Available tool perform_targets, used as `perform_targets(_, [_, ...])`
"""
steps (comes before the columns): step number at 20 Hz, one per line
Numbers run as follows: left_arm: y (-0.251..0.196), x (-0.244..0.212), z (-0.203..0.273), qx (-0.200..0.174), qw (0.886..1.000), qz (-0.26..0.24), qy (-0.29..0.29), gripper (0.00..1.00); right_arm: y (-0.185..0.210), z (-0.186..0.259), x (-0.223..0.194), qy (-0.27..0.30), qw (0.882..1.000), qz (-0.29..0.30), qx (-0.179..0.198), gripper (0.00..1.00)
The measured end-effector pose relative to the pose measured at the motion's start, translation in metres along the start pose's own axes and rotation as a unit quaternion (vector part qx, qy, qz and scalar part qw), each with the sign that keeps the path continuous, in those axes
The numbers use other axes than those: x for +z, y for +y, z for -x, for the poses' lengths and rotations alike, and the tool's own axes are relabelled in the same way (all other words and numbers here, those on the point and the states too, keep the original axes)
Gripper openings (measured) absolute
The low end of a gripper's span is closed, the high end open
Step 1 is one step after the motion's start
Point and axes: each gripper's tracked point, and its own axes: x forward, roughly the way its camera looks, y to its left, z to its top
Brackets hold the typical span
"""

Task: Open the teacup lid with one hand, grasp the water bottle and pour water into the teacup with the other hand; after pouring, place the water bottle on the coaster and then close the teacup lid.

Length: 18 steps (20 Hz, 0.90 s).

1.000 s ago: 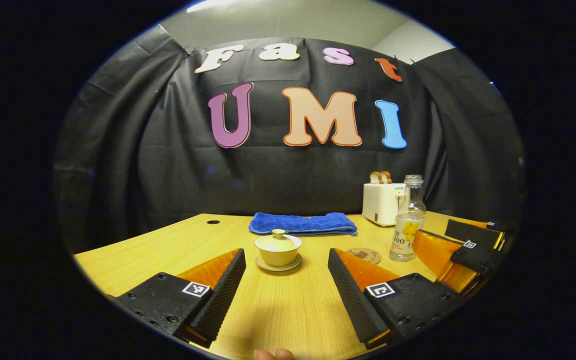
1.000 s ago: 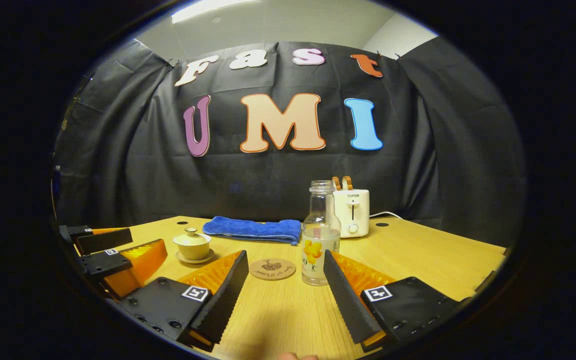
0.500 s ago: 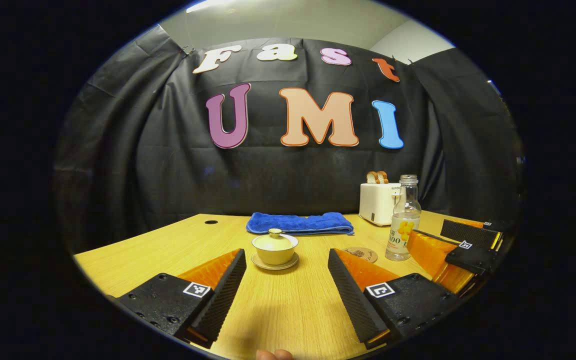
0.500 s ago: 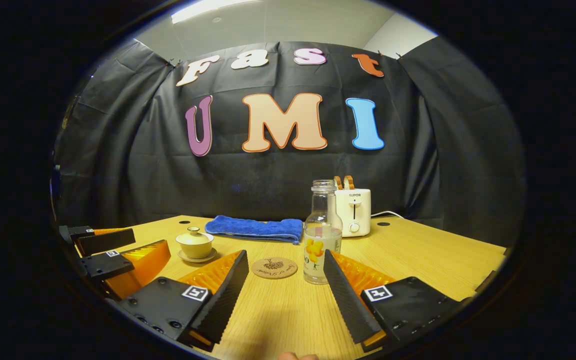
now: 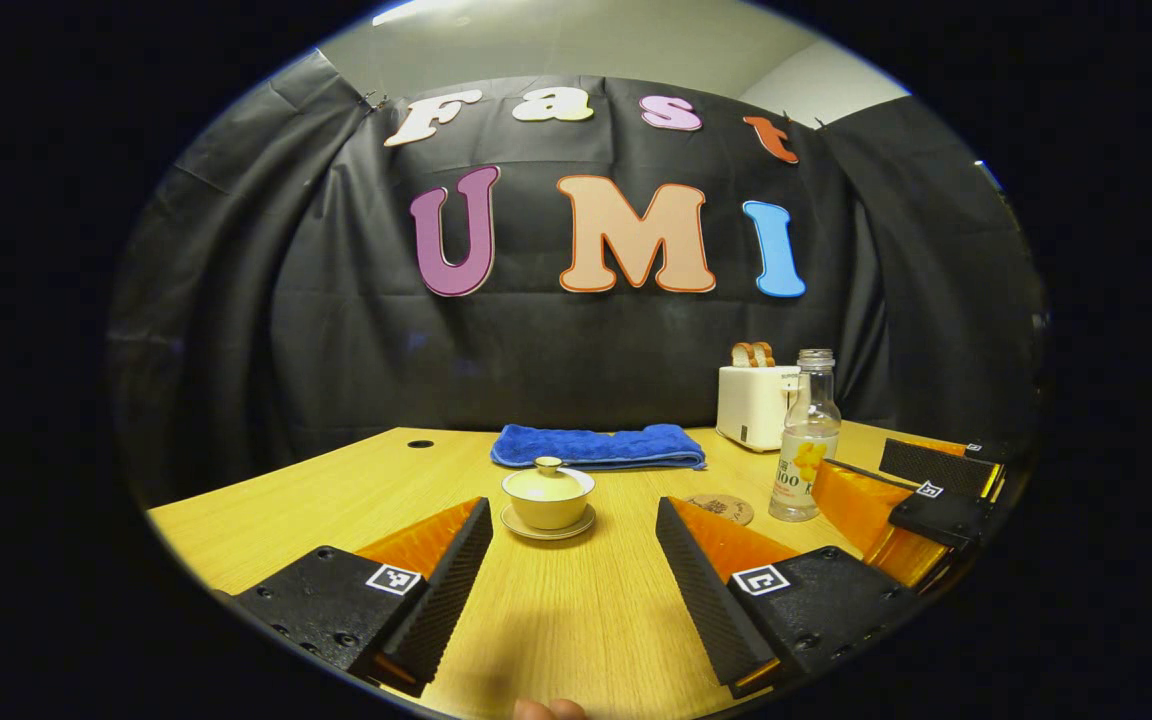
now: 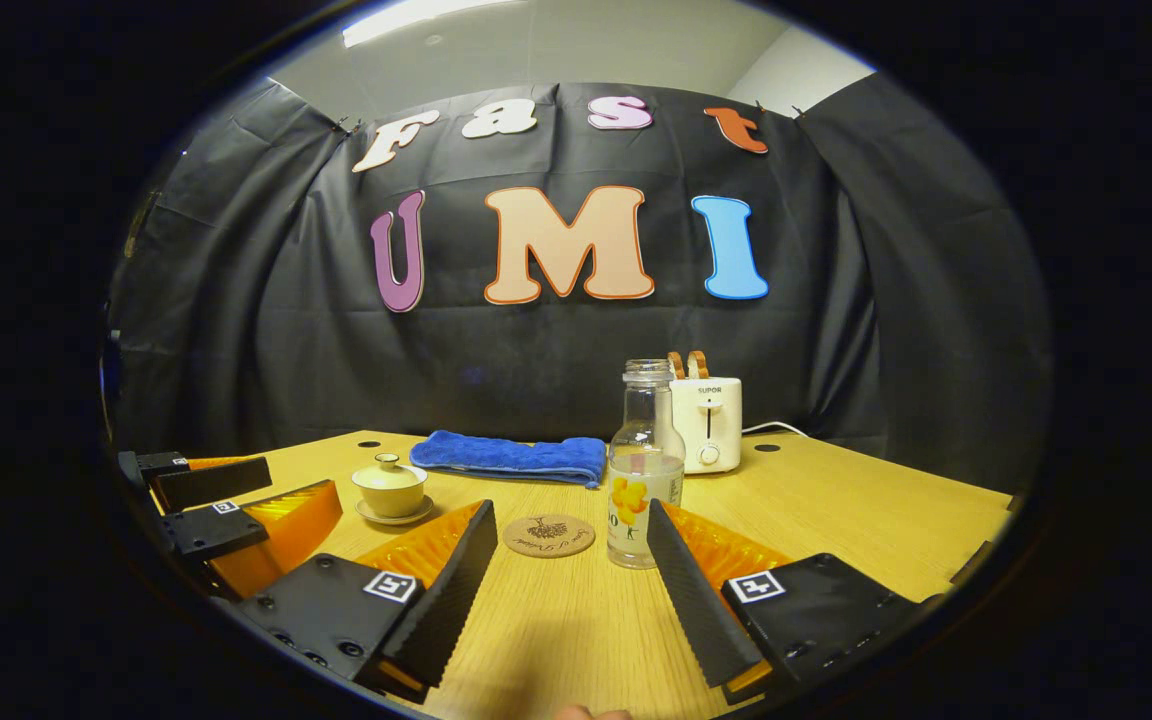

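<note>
Both grippers spread wide over the table, holding nothing.

Left gripper view: the left gripper [image 5: 573, 570] gapes; the lidded teacup [image 5: 548, 497] sits at 12 o'clock beyond it, the coaster [image 5: 721, 509] and water bottle [image 5: 805, 440] at 2 o'clock. Right gripper view: the right gripper [image 6: 570, 575] gapes, the water bottle [image 6: 644, 470] upright at 1 o'clock, the coaster [image 6: 548, 535] at 12, the teacup [image 6: 390, 487] at 10.

In the left gripper view the teacup [image 5: 548, 498], the water bottle [image 5: 805, 436] and the coaster [image 5: 721, 508] sit a little smaller and farther up the bench [image 5: 556, 610] than a second ago, so the left claw [image 5: 573, 570] has eased back from the teacup. In the right gripper view the bottle [image 6: 644, 466] has slid slightly rightward against the toaster [image 6: 707, 424].
</note>
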Motion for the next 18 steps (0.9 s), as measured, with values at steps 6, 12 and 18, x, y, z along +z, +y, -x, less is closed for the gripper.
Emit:
perform_targets(6, [0.005,0.000,0.000,0.017,1.000,-0.001,0.001,0.97,0.001,0.000,0.000,0.000,1.000,0.000,0.002,0.94])
perform_targets(12, [0.004,-0.001,-0.002,0.015,1.000,-0.001,0.000,0.96,0.000,0.000,0.000,0.001,1.000,0.000,0.006,0.94])
perform_targets(18, [0.011,0.001,-0.027,0.010,1.000,-0.002,-0.002,0.97,-0.025,-0.012,0.001,0.002,1.000,0.001,-0.014,0.96])
